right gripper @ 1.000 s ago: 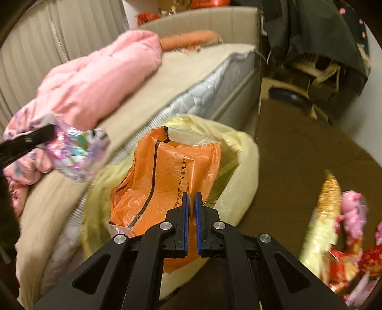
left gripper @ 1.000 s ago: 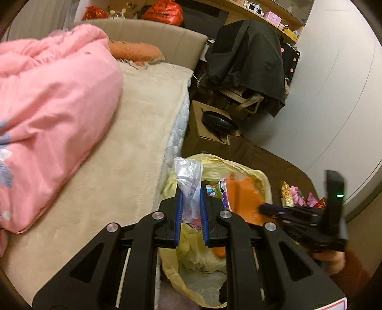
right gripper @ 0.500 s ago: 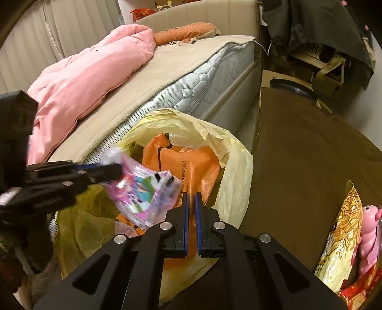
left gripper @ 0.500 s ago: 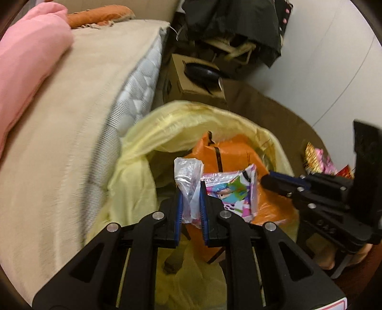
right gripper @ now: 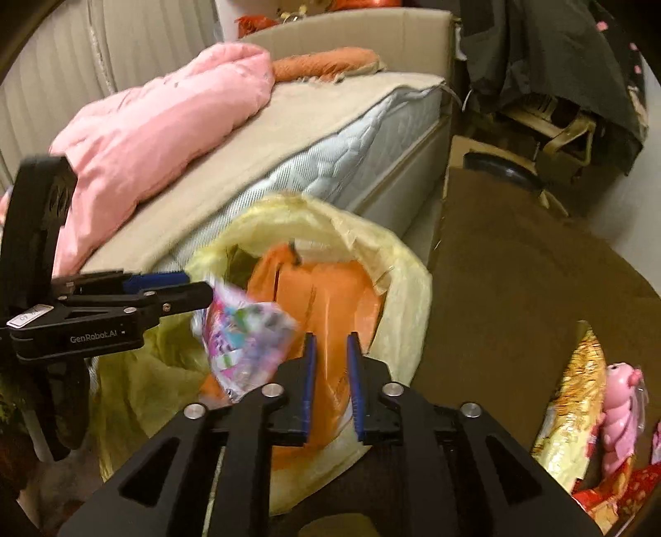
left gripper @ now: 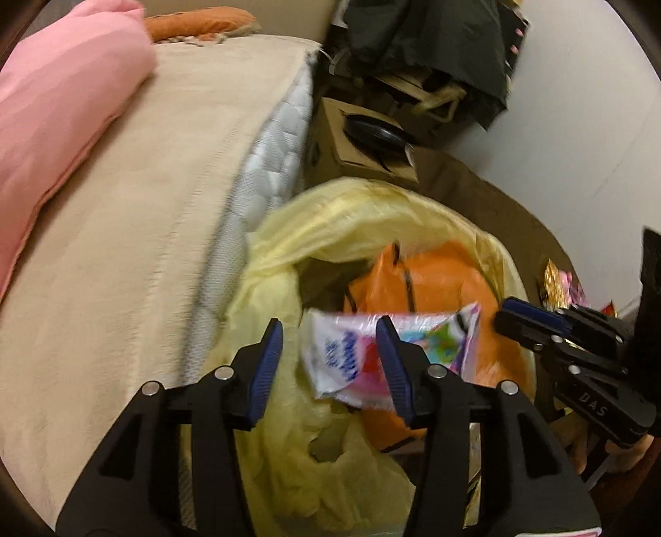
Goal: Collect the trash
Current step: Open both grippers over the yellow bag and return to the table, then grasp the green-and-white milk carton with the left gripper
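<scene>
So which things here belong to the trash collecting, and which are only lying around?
Part of the job:
- colourful wrapper, loose between the left gripper's just-opened jaws
- yellow trash bag
- orange bag inside it
- right gripper, empty, jaws just opening
- gold packet

Just lying about:
- pink duvet
- cardboard box
- dark coat

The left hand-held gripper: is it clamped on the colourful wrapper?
No, the left hand-held gripper stands open, and the colourful wrapper lies loose between its pads.

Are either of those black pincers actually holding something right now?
No. The left gripper has just opened, dropping the colourful wrapper over the yellow bag; the right gripper, also opening, is empty.
</scene>
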